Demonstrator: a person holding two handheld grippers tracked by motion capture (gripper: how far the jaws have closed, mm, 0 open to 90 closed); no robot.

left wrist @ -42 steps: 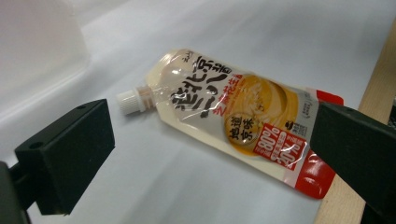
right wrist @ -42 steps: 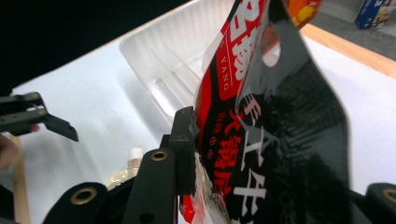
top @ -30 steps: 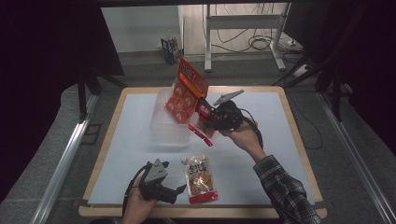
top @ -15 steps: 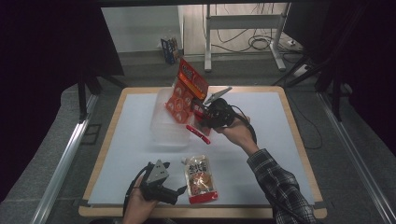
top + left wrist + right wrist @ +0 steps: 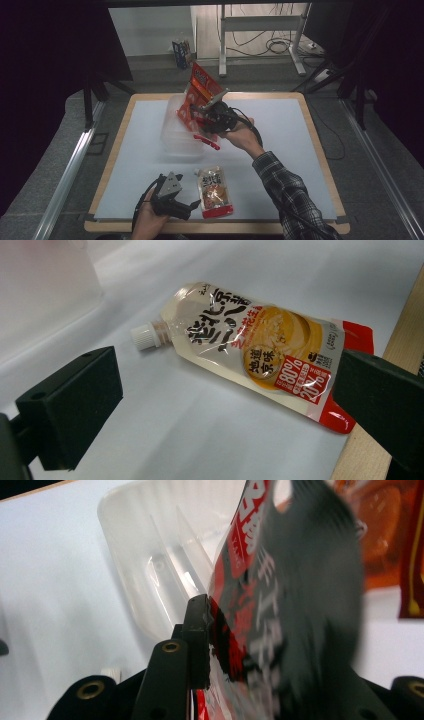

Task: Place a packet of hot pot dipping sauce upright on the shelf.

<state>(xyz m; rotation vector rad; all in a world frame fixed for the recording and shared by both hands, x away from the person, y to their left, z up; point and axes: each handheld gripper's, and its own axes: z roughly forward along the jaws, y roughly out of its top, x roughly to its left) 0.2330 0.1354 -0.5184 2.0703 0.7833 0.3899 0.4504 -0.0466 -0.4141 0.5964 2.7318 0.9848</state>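
The right gripper point(image 5: 202, 112) is clamped on a red snack bag point(image 5: 200, 95), held over the clear plastic bin point(image 5: 172, 137). The left gripper point(image 5: 192, 205) rests with jaws apart beside a spouted pouch point(image 5: 214, 192)

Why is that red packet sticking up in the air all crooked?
The right gripper is clamped on the red packet, holding it tilted over the clear plastic bin. Nothing looks spilled or torn. The spouted pouch lies flat near the left gripper.

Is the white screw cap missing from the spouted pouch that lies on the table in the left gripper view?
No, the pale spouted pouch with red corners lies flat on the white table top with its white screw cap on the spout.
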